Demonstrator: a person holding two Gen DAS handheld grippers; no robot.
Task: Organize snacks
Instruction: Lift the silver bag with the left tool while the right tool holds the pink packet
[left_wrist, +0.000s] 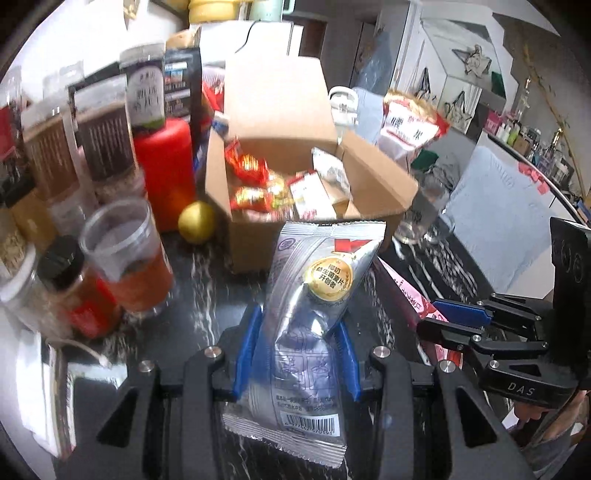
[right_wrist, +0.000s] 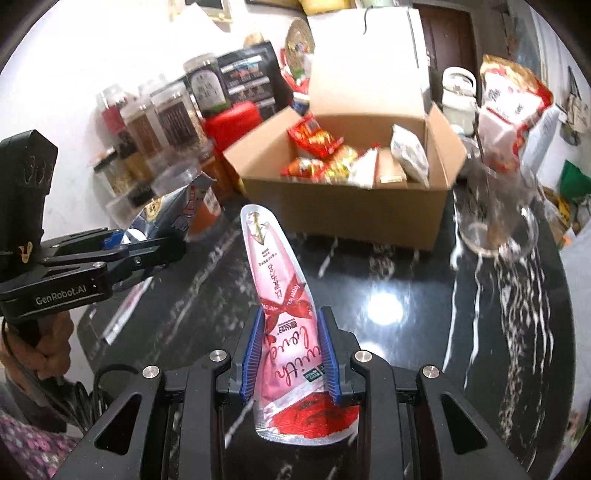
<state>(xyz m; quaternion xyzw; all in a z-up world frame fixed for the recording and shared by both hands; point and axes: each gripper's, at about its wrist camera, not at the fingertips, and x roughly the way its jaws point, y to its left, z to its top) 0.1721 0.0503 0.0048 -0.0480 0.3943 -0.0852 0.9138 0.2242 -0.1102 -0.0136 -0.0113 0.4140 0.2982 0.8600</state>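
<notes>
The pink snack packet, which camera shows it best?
The right wrist view: the pink snack packet fills the centre, clamped in the right gripper. The left wrist view catches only a pink strip beside the silver packet.

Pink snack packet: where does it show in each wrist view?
Left wrist: pink snack packet right of centre, partly hidden by the silver packet.
Right wrist: bottom centre, clamped in the right hand-held gripper.
Shared landmark: open cardboard box behind it.
</notes>
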